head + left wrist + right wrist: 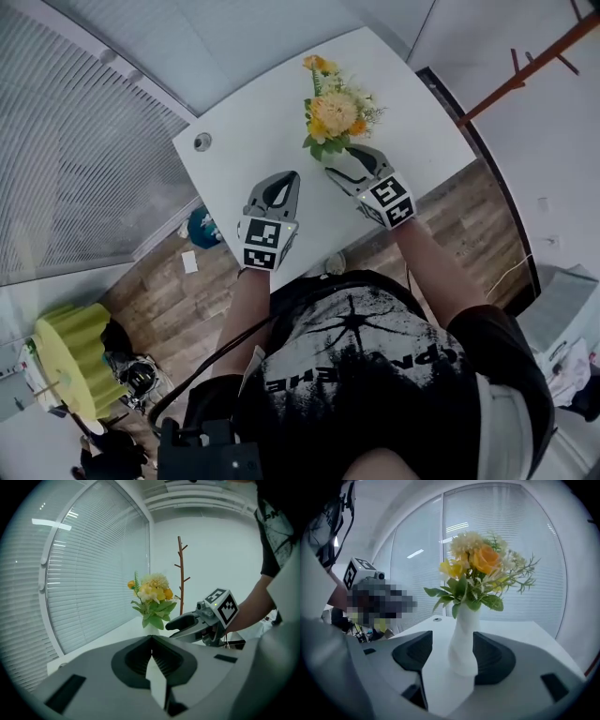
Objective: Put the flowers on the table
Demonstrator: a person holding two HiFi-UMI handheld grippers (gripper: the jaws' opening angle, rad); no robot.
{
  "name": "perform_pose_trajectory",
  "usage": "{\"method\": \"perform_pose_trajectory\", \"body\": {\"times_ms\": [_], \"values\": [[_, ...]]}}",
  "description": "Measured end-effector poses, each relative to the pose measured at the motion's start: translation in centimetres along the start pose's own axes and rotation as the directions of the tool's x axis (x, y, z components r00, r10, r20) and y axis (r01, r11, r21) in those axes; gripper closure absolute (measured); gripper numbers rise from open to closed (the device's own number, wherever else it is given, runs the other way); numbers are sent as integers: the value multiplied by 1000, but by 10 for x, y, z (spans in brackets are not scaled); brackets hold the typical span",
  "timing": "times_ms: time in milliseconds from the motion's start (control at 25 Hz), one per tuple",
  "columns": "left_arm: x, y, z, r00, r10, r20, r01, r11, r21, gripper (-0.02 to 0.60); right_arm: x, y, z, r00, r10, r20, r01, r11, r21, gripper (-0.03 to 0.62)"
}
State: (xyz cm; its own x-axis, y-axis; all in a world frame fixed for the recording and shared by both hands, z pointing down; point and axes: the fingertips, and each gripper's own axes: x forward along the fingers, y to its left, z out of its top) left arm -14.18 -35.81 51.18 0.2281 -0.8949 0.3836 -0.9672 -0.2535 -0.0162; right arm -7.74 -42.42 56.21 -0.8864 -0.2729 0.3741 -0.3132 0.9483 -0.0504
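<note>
The left forearm (246, 314) reaches straight ahead; the left gripper (151, 640) has its fingers pressed together, empty. The right gripper (451, 641) angles inward, fingers spread wide either side of the white twisted vase (463, 639) of yellow and orange flowers (480, 571), upright on the white surface (246, 141).

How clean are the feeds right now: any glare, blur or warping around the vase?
Right gripper view: vase sharp, light streaks glare on the window. Left gripper view: dark corners, flowers small but clear. Head view: fisheye bends the table edges; light even.
</note>
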Motion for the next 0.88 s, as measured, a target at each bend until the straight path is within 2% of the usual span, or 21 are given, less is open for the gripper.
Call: {"method": "perform_pose_trajectory", "body": {"times_ms": [80, 240, 400, 880], "values": [[-3, -2, 2, 1000, -2, 9, 2, 1000, -13, 569, -8, 6, 6, 1000, 6, 11, -6, 1000, -10, 323], [-6, -4, 9, 999, -5, 35, 6, 999, -33, 568, -26, 10, 24, 998, -4, 62, 7, 999, -43, 453], [-14, -1, 17, 998, 7, 55, -5, 999, -43, 569, -43, 17, 38, 997, 4, 72, -2, 999, -38, 538], [-20, -4, 29, 997, 3, 78, 0, 1000, -29, 569, -63, 20, 51, 997, -2, 79, 7, 998, -61, 565]]}}
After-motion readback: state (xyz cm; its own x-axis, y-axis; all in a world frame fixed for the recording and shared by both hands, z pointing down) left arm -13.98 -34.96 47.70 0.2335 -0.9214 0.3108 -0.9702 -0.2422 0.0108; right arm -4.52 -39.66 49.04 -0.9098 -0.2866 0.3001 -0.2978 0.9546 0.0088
